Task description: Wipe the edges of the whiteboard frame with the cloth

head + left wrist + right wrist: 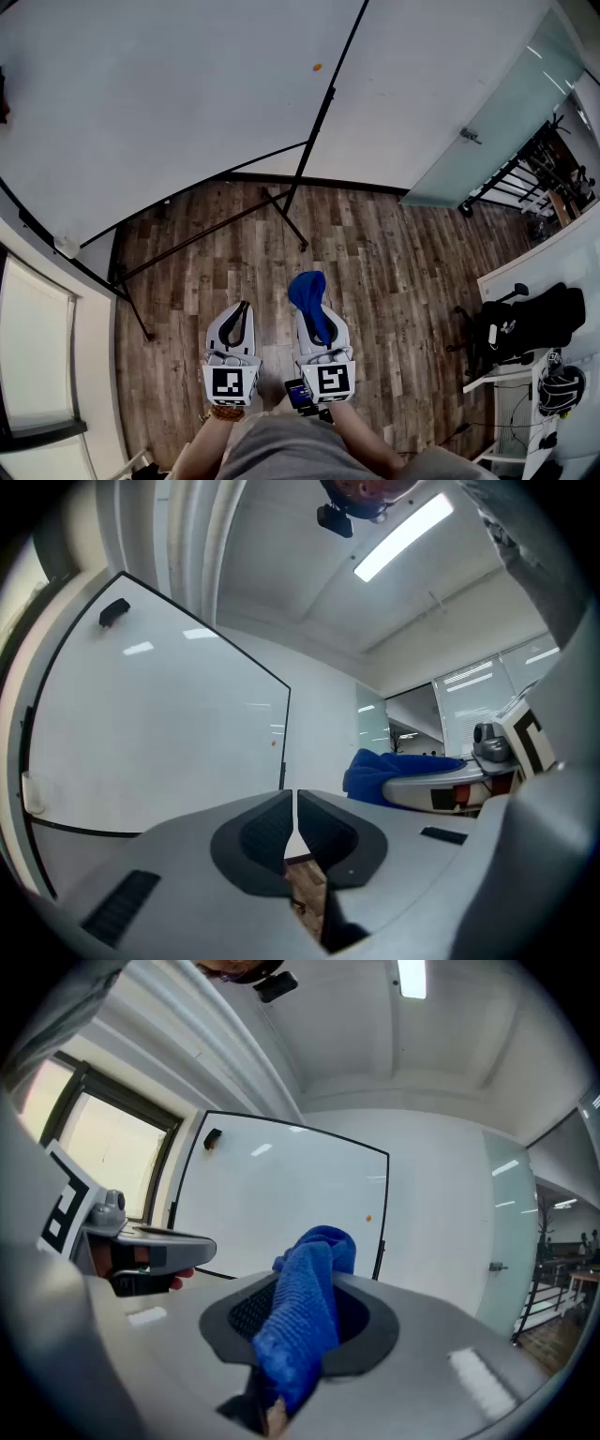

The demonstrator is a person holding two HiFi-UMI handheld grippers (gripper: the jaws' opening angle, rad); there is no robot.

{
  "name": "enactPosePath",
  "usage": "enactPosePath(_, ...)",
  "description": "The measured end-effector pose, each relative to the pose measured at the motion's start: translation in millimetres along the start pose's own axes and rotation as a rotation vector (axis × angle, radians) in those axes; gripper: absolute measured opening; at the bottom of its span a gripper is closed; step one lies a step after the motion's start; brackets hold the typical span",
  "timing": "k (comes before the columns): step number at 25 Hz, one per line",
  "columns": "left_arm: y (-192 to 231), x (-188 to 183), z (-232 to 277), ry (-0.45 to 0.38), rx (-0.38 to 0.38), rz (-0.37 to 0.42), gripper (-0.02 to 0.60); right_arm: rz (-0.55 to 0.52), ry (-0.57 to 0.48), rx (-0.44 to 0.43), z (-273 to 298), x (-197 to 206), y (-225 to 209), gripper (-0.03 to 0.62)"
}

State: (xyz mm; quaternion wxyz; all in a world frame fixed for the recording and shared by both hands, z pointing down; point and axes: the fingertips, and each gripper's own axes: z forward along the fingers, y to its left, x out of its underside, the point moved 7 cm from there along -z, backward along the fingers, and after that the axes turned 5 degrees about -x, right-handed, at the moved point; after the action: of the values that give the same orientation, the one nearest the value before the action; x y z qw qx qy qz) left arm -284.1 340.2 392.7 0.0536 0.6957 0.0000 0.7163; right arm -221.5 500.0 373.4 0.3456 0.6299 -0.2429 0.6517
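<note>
Right gripper [314, 305] is pinched tight on the blue cloth [314, 1269], which sits bunched between the jaws with a fold spilling over the tips. Left gripper [292, 819] rides just beside it, jaws pressed together with only a sliver of light between the pads and nothing in them. Both point forward, side by side, low over the wood floor [394, 272].

Ahead stands the whiteboard [169, 103], well apart from the cloth. Its thin black frame [342, 58] runs up the right side, and the bottom edge slants down to my left. A small orange dot [317, 67] sits near that right edge.

The stand legs [202, 234] splay across the planks under the board, one bar reaching toward me. Between those legs and my grippers there is bare floor.

On my right a white desk [525, 267] with a black bag [534, 323] hems that side. Past the board's right edge there is plain wall, then a glass door [497, 122].
</note>
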Motion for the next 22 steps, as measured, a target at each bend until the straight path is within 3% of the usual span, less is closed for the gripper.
enactPosePath(7,22,-3,16,0.004,0.017,-0.020,0.021,-0.019,0.022,0.003,28,5,4,0.107)
enactPosePath(12,35,2,37,0.011,0.017,0.006,0.020,-0.018,0.033,0.016,53,8,-7,0.107)
enactPosePath(22,45,6,117,0.062,0.012,0.053,0.017,0.040,0.020,0.036,124,26,-72,0.109)
